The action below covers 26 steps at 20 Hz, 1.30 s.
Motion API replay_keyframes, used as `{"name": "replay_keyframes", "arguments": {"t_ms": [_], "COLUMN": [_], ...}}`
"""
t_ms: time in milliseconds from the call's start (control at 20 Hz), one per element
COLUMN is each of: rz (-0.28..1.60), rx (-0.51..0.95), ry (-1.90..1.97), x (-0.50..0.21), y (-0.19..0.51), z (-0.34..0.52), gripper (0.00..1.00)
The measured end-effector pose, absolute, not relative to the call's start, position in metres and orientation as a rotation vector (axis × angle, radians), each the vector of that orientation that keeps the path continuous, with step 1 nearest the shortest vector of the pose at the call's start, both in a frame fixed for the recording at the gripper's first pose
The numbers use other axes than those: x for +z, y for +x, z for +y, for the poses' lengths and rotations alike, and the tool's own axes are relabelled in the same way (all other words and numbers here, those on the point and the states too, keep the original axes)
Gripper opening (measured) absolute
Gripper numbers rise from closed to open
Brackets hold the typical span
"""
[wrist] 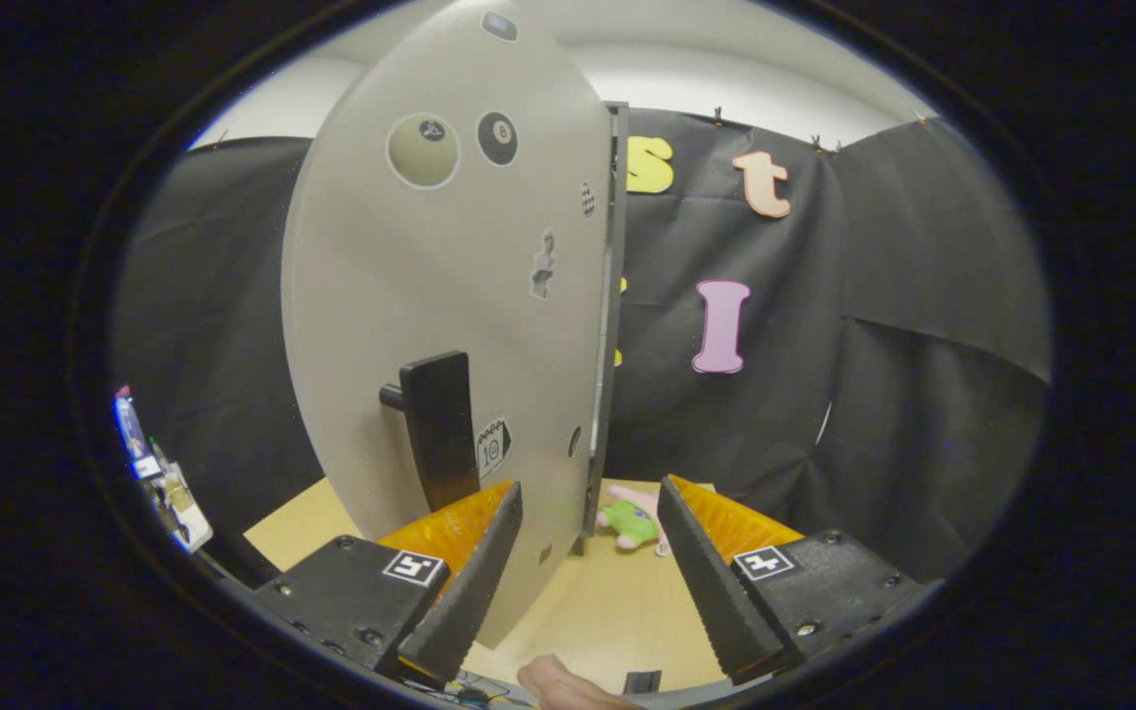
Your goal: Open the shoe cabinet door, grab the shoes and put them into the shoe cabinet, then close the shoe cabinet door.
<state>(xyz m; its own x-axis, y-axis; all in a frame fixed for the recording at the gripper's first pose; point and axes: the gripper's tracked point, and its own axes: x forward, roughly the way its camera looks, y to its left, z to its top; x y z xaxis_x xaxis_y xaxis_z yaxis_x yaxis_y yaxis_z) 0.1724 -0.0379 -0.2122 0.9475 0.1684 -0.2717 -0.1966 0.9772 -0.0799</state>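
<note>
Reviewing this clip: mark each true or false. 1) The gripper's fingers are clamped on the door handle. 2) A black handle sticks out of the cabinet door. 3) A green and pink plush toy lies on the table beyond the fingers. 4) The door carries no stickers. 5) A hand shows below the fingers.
1) False: the gripper is open, its fingers apart, the door handle just ahead of one finger.
2) True, on the cabinet door.
3) True: plush toy on the table.
4) False: stickers show on it.
5) True: hand.
</note>
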Motion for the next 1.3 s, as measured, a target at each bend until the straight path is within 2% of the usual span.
{"name": "replay_keyframes", "arguments": {"t_ms": [850, 1300], "rz": [0.274, 0.259], "rx": [0.302, 0.309], "ry": [-0.155, -0.143], "x": [-0.226, -0.222], "y": [0.210, 0.249], "z": [0.117, 0.182], "gripper": [0.95, 0.98]}}
